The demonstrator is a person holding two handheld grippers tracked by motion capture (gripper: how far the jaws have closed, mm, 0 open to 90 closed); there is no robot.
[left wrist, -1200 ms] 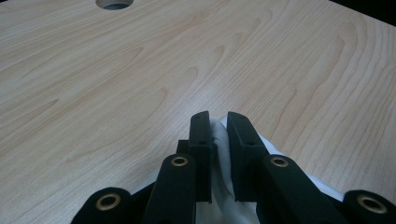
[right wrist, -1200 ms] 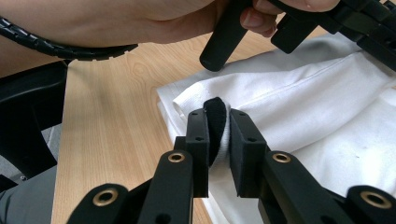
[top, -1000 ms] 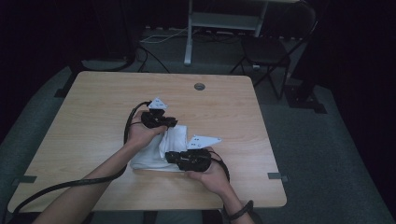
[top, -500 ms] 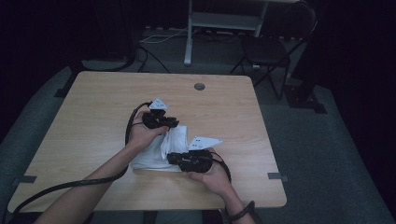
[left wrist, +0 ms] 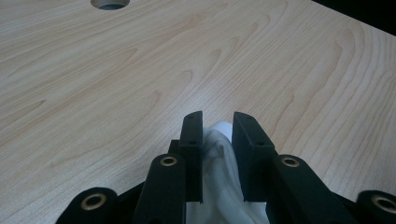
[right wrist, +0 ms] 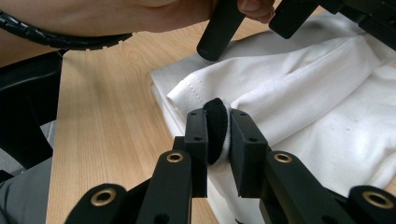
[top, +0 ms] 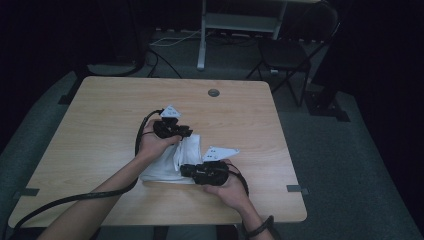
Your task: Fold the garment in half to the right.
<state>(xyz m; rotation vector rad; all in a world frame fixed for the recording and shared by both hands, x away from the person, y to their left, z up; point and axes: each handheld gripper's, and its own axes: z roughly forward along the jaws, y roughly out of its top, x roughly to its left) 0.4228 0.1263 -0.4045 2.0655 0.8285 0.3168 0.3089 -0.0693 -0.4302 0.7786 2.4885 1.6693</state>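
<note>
white cloth lower centre of frame on table, unmoved; left gripper jaws just been opening, cloth between, probably slack now; right gripper pinching cloth fold, hands static

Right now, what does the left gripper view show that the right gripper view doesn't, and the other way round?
Left gripper view only: the round cable hole at the table's far edge, and white fabric bunched loosely between the left gripper, whose fingers have just been opening. Right gripper view only: the right gripper shut on a fold of the cloth around a black pad, the hemmed edge, and the person's other hand. Both: the white cloth and the wooden table.
</note>
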